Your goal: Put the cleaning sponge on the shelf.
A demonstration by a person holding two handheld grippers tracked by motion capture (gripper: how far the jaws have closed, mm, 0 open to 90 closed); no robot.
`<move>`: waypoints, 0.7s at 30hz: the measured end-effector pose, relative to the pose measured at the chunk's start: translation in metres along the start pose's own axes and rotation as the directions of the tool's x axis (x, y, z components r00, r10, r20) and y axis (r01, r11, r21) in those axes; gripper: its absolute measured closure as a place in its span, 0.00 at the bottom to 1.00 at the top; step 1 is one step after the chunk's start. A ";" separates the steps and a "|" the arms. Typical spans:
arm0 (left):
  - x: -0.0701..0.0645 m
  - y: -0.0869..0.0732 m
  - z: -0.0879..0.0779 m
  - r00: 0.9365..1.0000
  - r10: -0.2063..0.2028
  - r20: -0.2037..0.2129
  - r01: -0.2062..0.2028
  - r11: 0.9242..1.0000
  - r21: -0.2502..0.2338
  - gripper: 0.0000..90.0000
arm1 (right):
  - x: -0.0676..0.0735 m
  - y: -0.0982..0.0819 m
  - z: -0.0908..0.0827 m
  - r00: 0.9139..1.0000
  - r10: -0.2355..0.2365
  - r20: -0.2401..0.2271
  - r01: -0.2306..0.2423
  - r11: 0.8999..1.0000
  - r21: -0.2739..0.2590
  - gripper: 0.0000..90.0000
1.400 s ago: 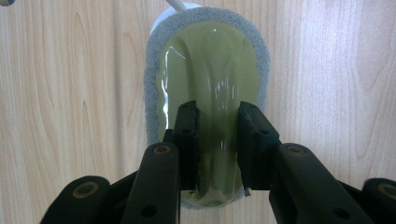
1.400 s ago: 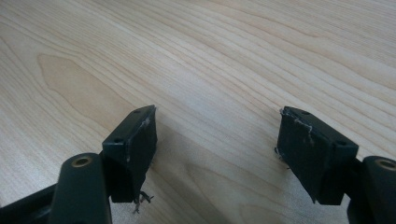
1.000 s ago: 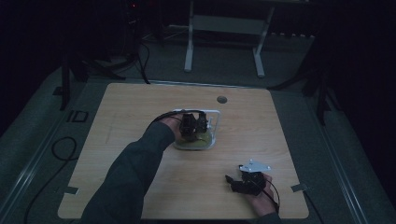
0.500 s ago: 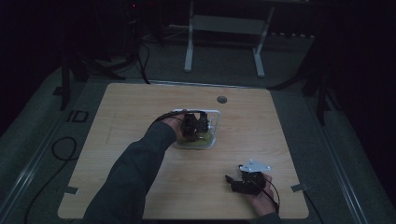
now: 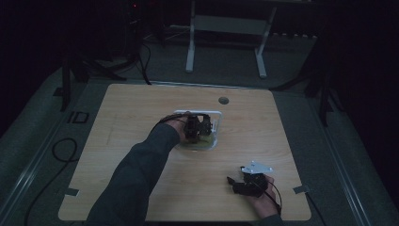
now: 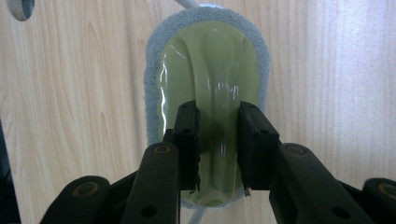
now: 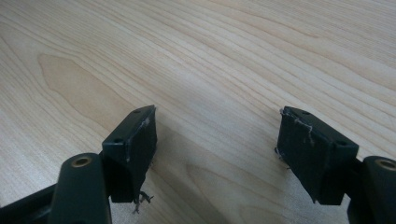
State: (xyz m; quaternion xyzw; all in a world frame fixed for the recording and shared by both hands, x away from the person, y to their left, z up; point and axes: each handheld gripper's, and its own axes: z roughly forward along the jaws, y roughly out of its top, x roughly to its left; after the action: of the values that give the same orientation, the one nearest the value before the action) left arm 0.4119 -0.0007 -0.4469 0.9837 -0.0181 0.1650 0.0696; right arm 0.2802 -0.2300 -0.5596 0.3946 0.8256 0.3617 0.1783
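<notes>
Pale green glossy plastic, ridged along its middle and backed by a grey-white foam pad, makes up the oval scrubbing sponge [image 6: 208, 84] that the left gripper [image 6: 218, 144] straddles. Its jaws sit on either side of the raised handle ridge, close against it and seemingly clamped on it, near the middle of the light wood counter [image 5: 141, 108]. Over the last second the high view shows almost no change: the left forearm and gripper stay in place over the sponge, which suggests a grip being settled before any lift or scrub. The right gripper [image 5: 249, 181] rests near the counter's near right corner, jaws wide apart and empty. No brand, label or writing can be read anywhere.
</notes>
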 end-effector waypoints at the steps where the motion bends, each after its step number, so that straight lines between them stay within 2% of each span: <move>1: 0.000 0.000 0.000 1.000 0.002 -0.002 -0.002 1.000 0.003 0.79 | 0.000 0.000 0.000 1.000 0.000 0.000 0.000 1.000 0.000 0.31; 5: -0.001 0.001 0.004 1.000 0.005 -0.005 -0.005 1.000 0.005 0.79 | 0.000 0.000 0.000 1.000 0.000 0.000 0.000 1.000 0.000 0.31; 6: -0.001 0.002 0.004 1.000 0.016 -0.008 -0.016 1.000 0.014 0.79 | 0.000 0.000 0.000 1.000 0.000 0.000 0.000 1.000 0.000 0.31; 13: 0.000 0.003 0.007 1.000 0.014 -0.015 -0.014 1.000 0.022 0.79 | 0.000 0.000 0.000 1.000 0.000 0.000 0.000 1.000 0.000 0.31; 21: 0.000 0.005 0.010 0.999 0.018 -0.047 -0.017 0.999 0.033 0.79 | 0.000 0.000 0.000 1.000 0.001 0.000 -0.001 1.000 0.000 0.31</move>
State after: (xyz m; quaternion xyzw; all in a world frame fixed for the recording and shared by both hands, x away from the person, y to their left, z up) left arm 0.4147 -0.0067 -0.4559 0.9803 -0.0223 0.1891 0.0525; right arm 0.2802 -0.2300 -0.5596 0.3949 0.8255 0.3617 0.1782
